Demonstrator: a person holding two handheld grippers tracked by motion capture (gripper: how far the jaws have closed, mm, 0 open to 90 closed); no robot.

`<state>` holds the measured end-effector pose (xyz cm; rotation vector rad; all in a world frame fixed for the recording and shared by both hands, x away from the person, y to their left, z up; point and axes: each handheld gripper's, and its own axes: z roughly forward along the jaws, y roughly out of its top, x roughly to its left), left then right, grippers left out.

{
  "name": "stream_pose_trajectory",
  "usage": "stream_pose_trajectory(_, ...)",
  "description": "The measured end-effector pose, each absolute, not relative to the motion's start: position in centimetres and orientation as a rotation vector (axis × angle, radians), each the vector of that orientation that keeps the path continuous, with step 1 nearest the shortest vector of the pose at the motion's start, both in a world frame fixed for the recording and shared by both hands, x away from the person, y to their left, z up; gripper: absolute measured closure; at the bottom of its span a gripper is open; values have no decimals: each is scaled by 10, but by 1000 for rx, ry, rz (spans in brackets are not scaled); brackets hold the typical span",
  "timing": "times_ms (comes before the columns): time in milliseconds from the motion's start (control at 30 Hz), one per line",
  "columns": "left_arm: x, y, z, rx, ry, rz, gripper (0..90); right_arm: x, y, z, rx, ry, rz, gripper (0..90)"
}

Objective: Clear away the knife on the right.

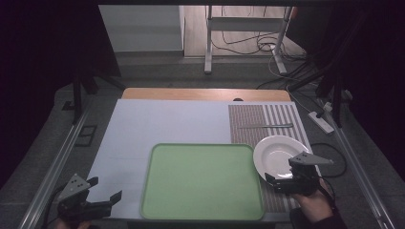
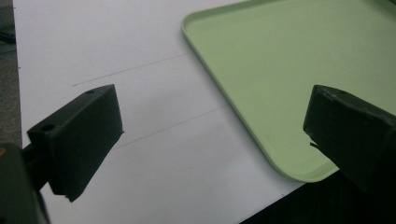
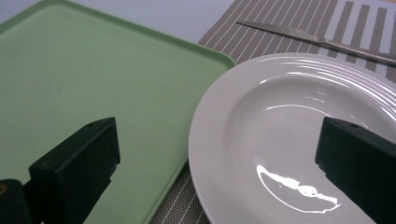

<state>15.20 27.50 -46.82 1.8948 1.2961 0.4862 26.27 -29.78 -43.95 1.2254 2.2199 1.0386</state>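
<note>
A pale green tray lies empty at the front middle of the white sheet. Right of it a white plate rests on a striped placemat, its near rim next to the tray's edge. A table knife lies on the mat beyond the plate. My right gripper hovers open over the plate's near rim, one jaw above the tray, the other above the plate. My left gripper is open at the front left corner, beside the tray.
The white sheet covers most of the wooden table. Beyond the table stand a desk frame and tangled cables on the floor. A power strip lies at the right.
</note>
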Motion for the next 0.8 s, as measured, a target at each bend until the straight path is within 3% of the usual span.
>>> stream_pose_trajectory(800, 152, 275, -468, 1894, 1301, 487, 43, 297, -292, -448, 1226, 2263, 954, 7)
